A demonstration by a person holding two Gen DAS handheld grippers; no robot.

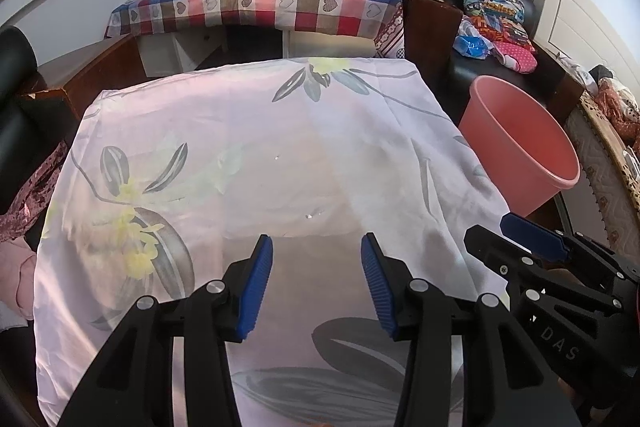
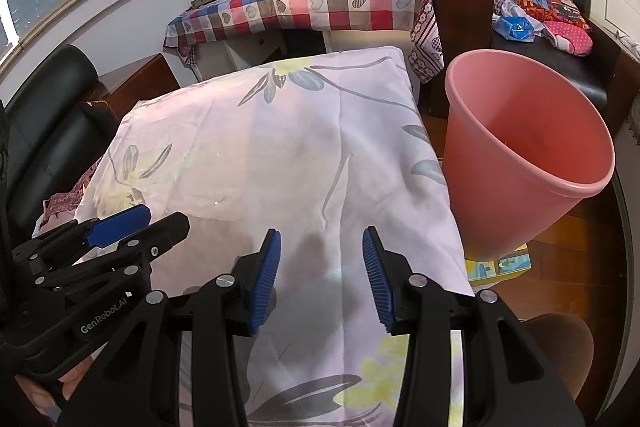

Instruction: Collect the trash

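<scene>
While both my grippers, left [image 1: 317,281] and right [image 2: 321,277], hover open and empty over the floral cloth [image 1: 256,155], only tiny specks [image 1: 309,216] remain. Collecting looks nearly done; next, pinch one and carry it to the pink bin [image 2: 520,147] beside the table.

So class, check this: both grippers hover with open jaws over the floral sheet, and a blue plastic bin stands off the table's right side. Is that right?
One detail is wrong: the bin is pink, not blue, as the right wrist view shows plainly. The rest holds: the left gripper and right gripper both have open jaws over the floral sheet, and the bin stands to the table's right.
</scene>
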